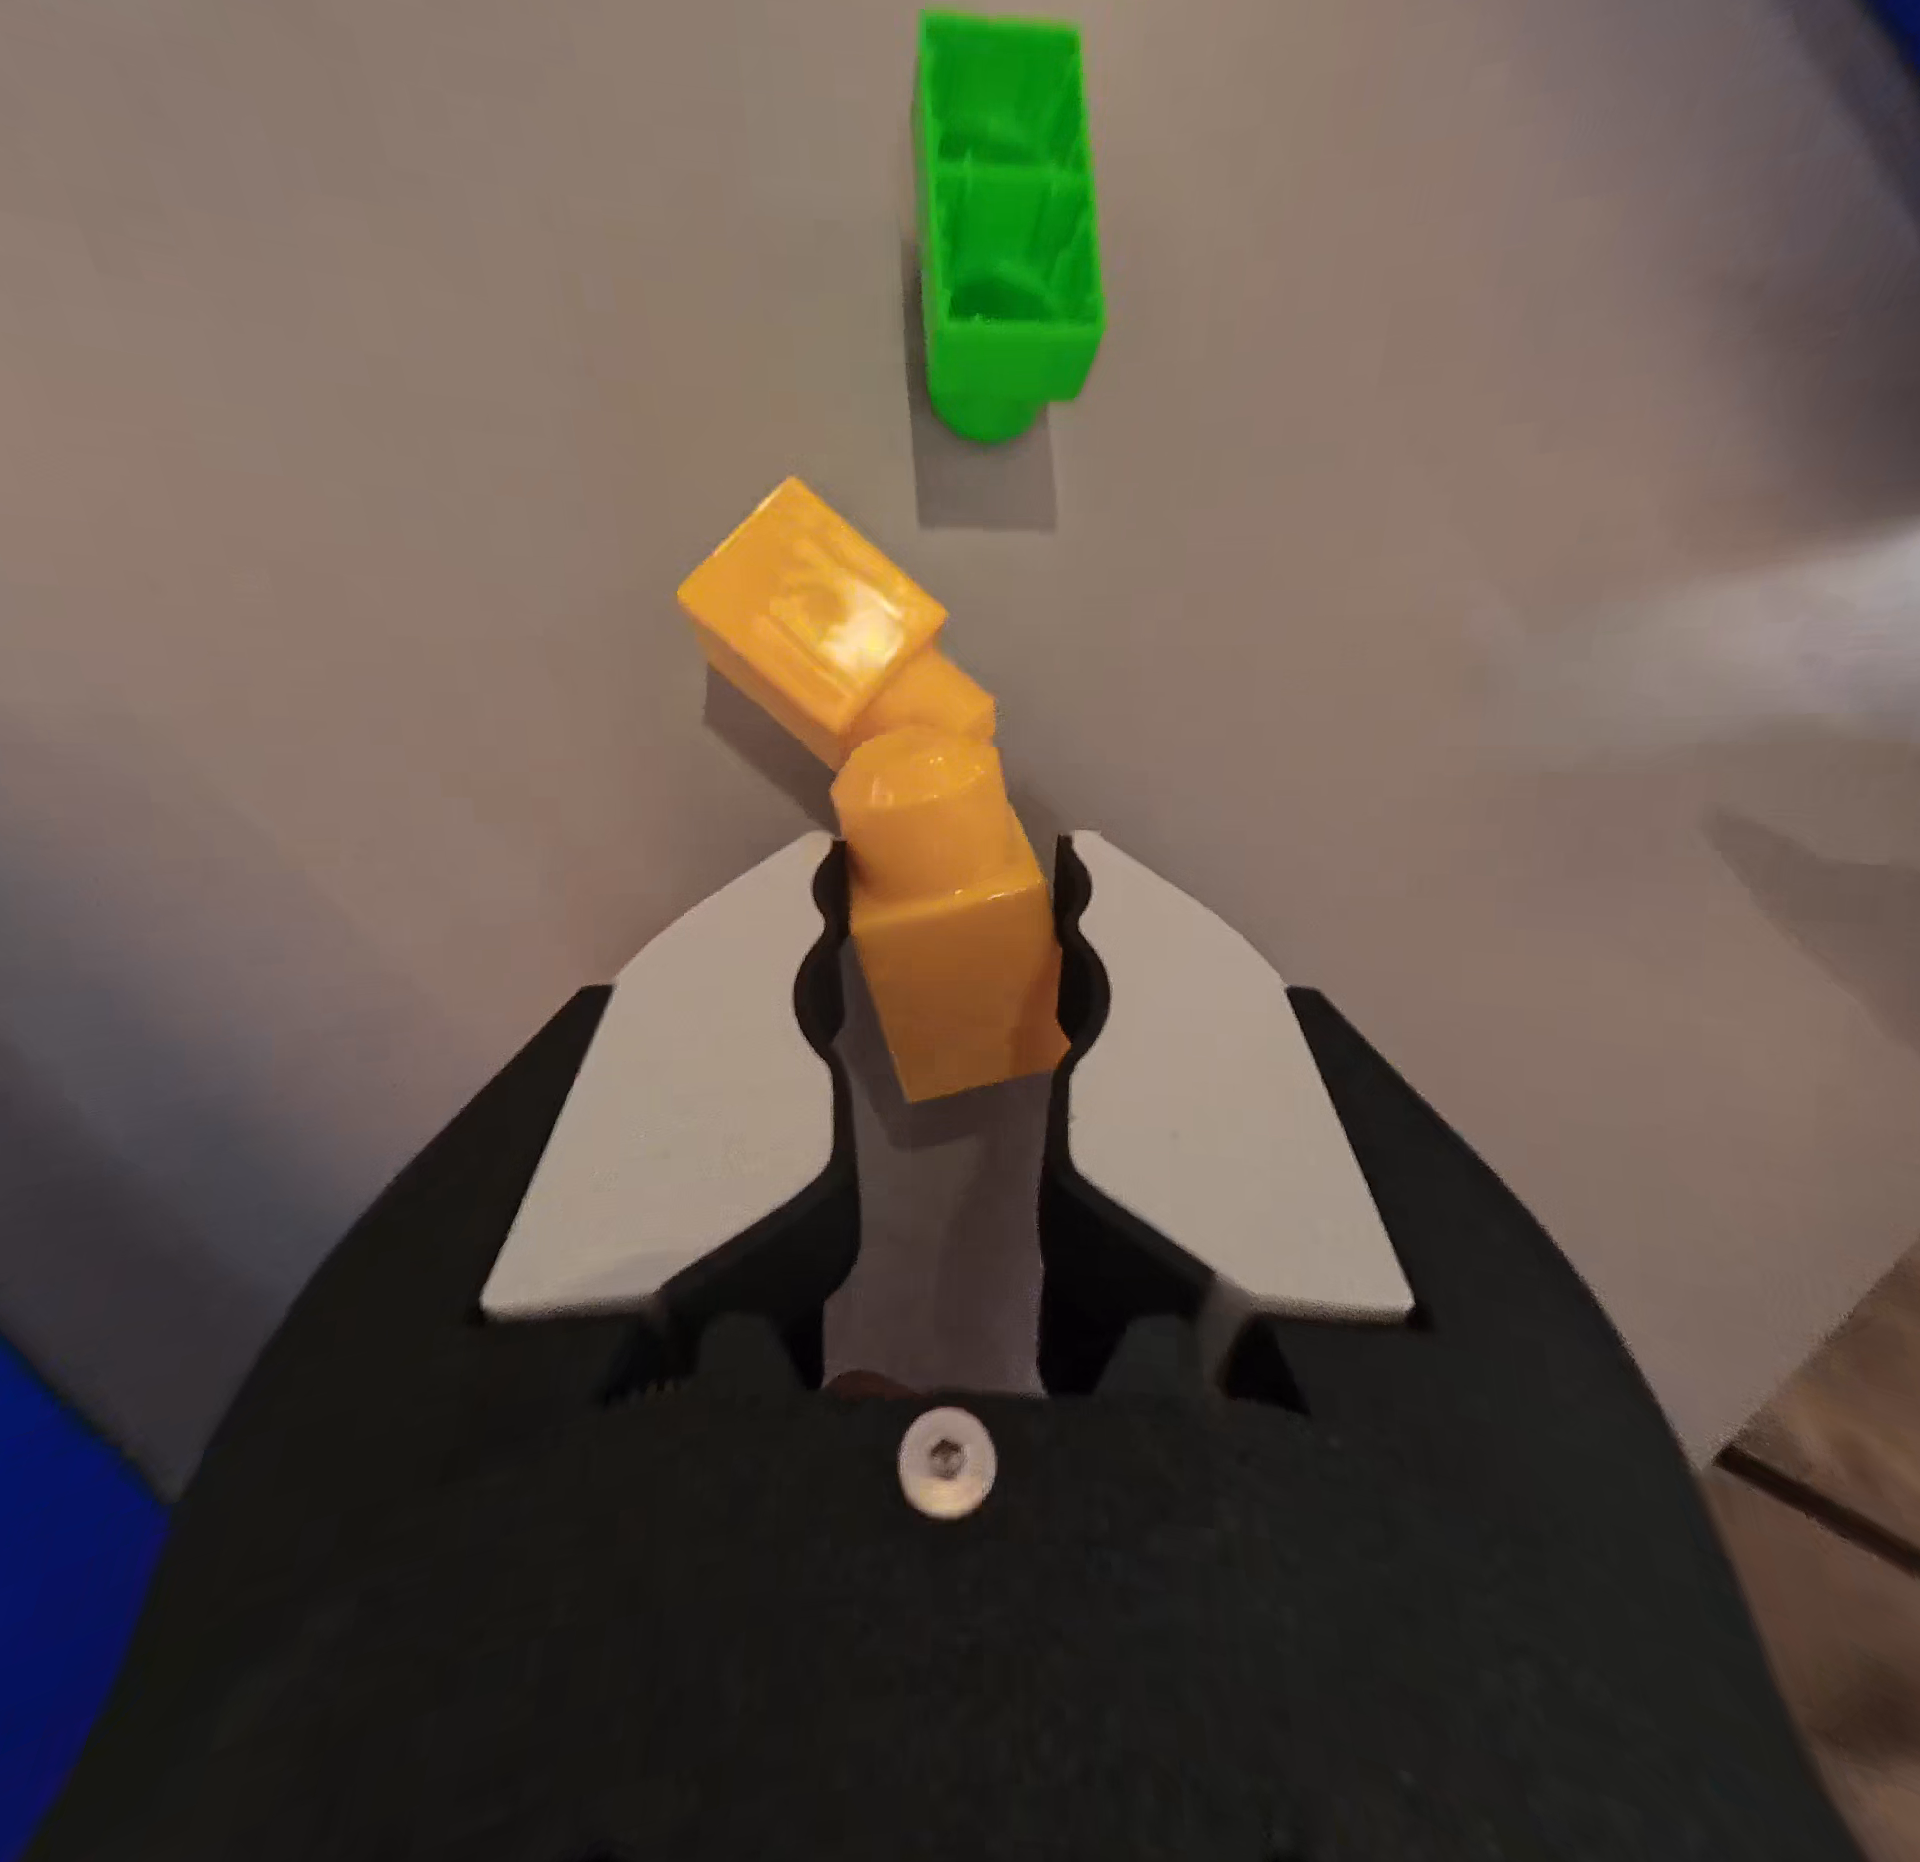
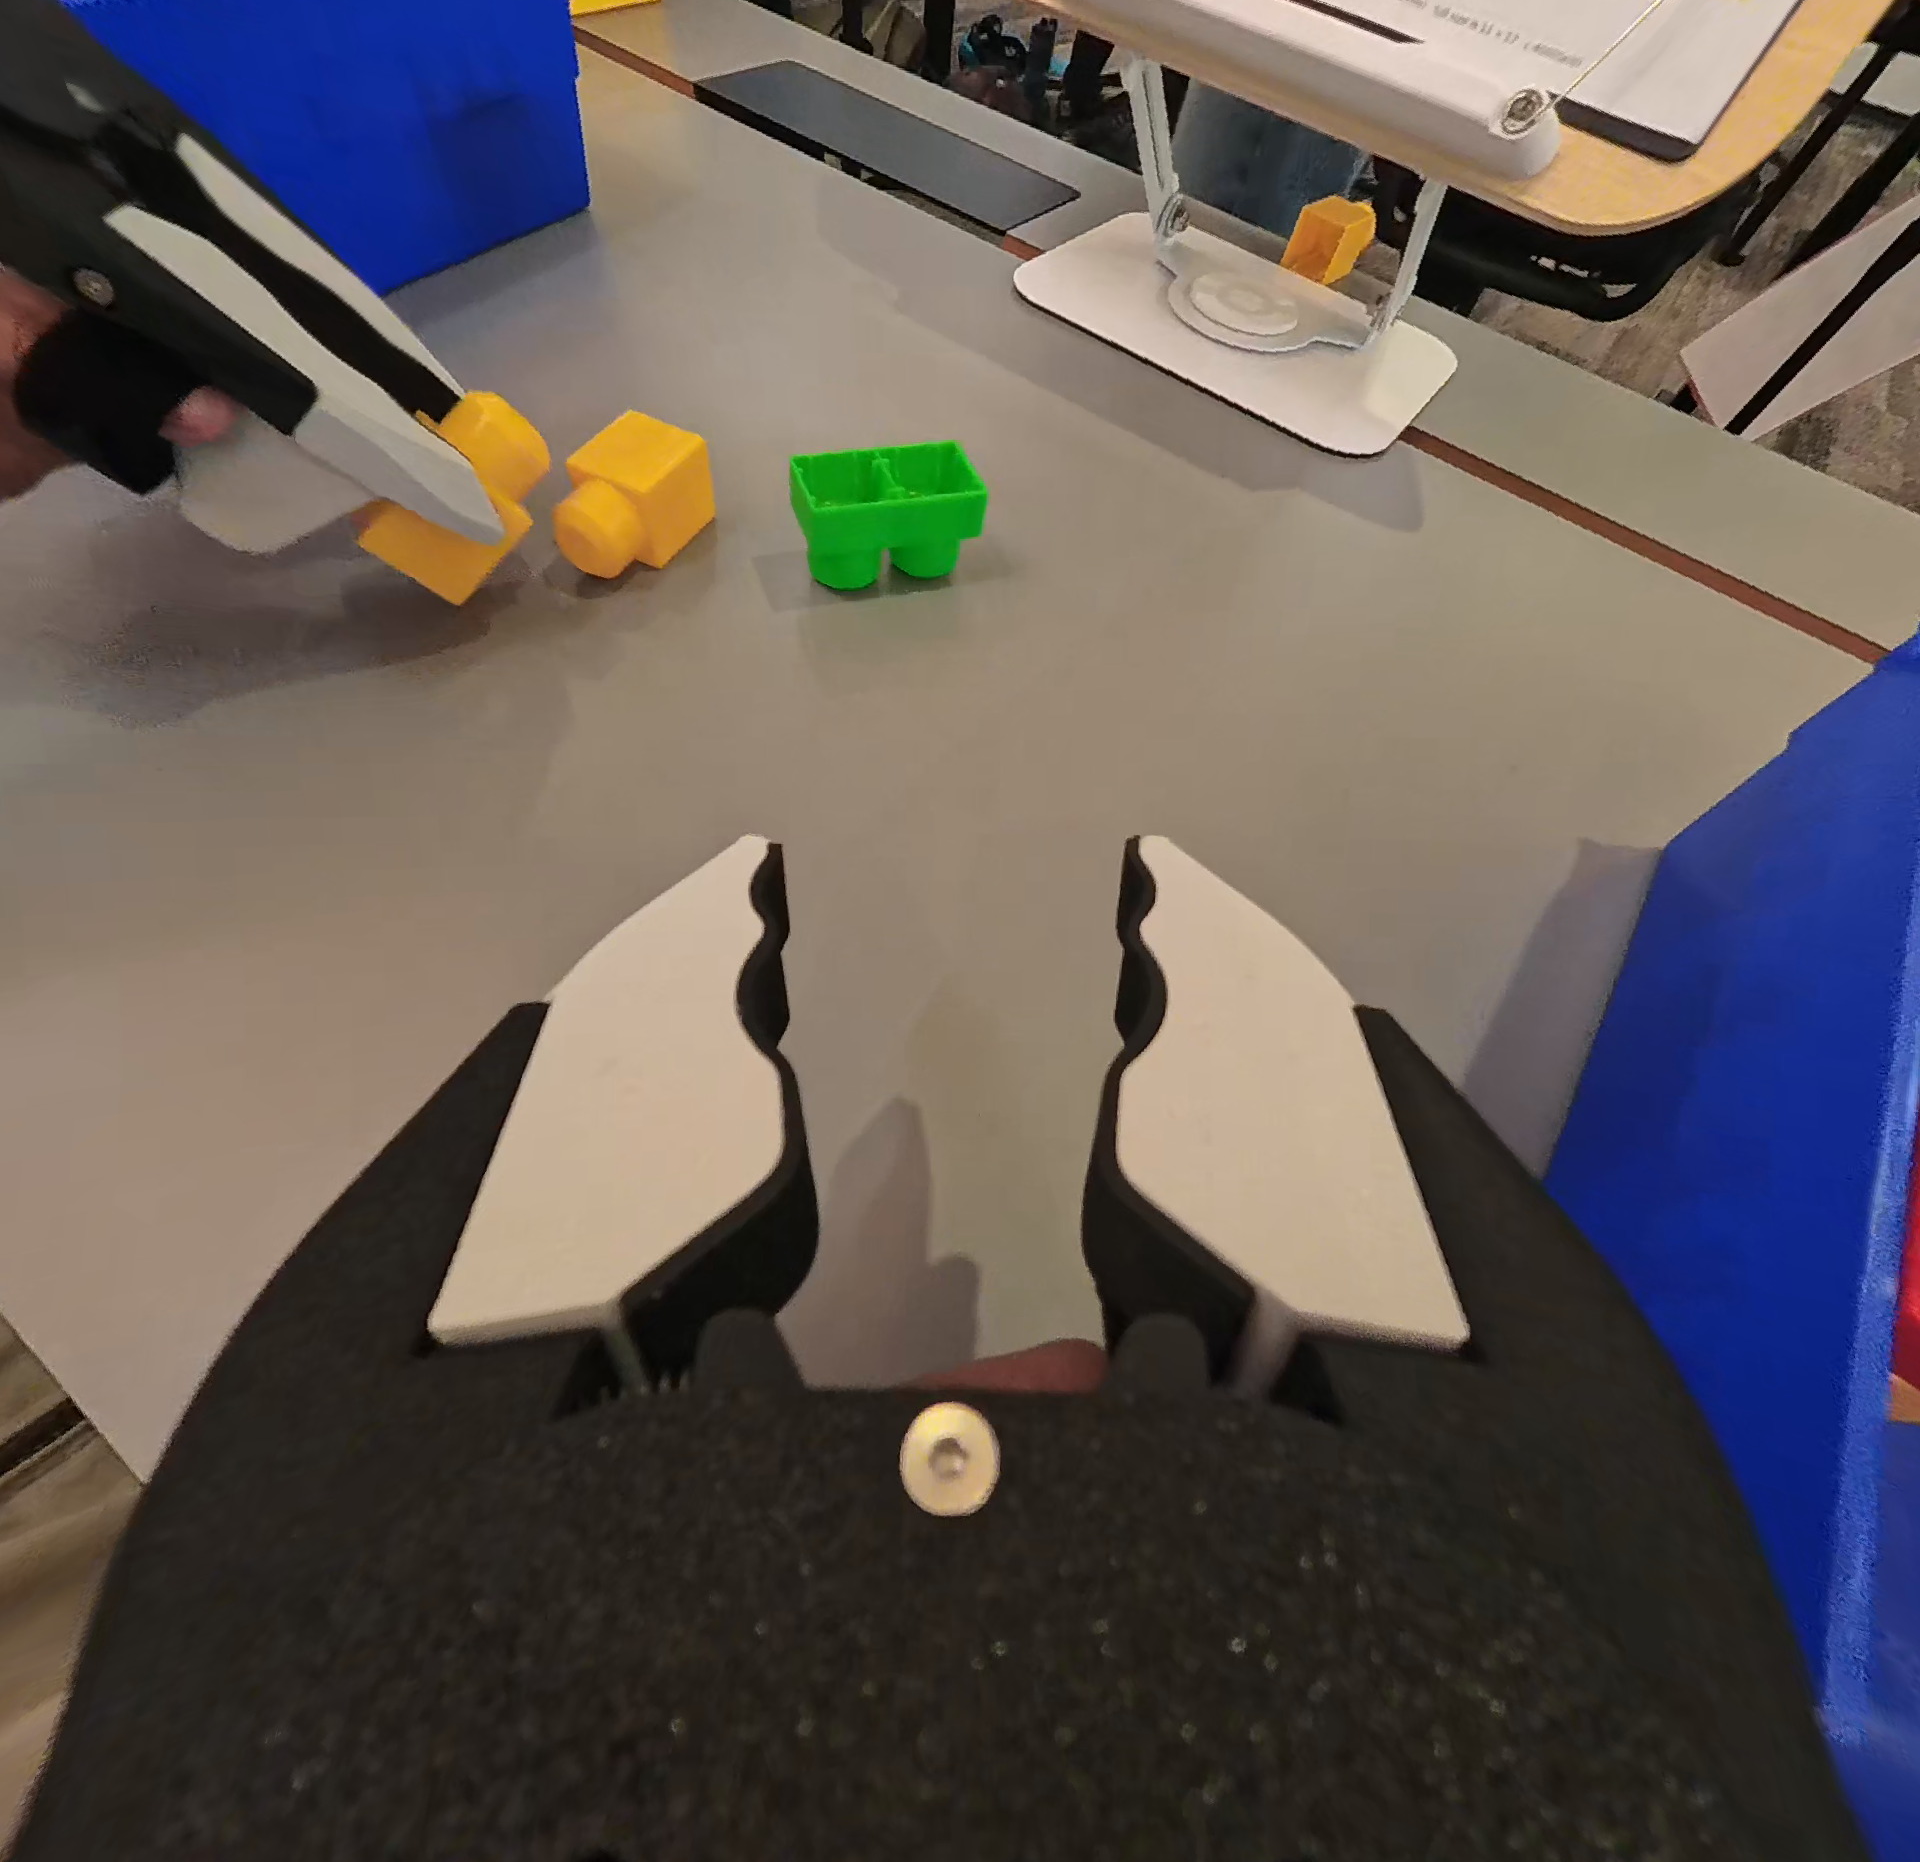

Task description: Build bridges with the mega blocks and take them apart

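My left gripper (image 1: 948, 856) is shut on a yellow one-stud block (image 1: 951, 965), held tilted just above the grey table; it also shows in the right wrist view (image 2: 457, 524). A second yellow one-stud block (image 1: 810, 617) lies on its side right beside it (image 2: 639, 508), studs nearly touching. A green two-stud block (image 1: 1003, 223) lies upside down farther off, hollow side up (image 2: 888, 513). My right gripper (image 2: 951, 856) is open and empty, low over the table, well short of the blocks.
A blue bin (image 2: 343, 98) stands at the back left and another blue bin (image 2: 1766, 1137) at the near right. A white stand (image 2: 1236, 326) with a small yellow block (image 2: 1330, 238) behind it sits at the back right. A black pad (image 2: 894, 145) lies at the far edge.
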Demonstrator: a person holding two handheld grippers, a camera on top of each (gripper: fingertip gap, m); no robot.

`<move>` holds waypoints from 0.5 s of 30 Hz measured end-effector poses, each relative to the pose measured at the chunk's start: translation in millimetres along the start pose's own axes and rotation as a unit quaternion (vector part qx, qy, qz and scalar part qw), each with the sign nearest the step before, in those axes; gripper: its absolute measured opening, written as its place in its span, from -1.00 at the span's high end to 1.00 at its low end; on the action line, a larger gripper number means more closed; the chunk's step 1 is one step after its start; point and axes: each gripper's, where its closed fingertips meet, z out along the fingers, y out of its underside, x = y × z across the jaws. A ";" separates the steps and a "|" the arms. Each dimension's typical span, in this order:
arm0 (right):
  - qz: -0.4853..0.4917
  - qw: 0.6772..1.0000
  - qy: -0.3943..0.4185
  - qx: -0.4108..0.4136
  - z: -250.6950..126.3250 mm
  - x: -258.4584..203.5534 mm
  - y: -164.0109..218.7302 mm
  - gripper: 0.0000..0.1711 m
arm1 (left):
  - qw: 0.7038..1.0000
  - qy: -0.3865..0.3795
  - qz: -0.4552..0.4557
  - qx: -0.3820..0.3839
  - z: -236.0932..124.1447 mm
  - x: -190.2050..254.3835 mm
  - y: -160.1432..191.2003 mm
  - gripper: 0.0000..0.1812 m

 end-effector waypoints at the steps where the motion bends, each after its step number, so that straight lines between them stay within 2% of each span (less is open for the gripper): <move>1: -0.001 1.000 -0.001 0.000 0.4 -1.1 0.0 0.29 | 1.000 -0.004 0.000 0.020 -0.6 1.6 -0.8 0.59; 5: -0.007 1.000 -0.001 -0.001 0.7 -4.0 -0.1 0.29 | 0.997 -0.032 0.029 0.062 -0.2 5.3 3.8 0.59; 9: -0.009 1.000 -0.001 0.002 -0.3 -5.2 -2.3 0.29 | 0.986 -0.063 0.099 0.116 -0.1 7.7 -0.3 0.59; 15: -0.012 1.000 0.004 0.003 -3.0 -3.3 -3.9 0.29 | 0.984 -0.031 0.115 0.134 2.8 18.7 0.4 0.59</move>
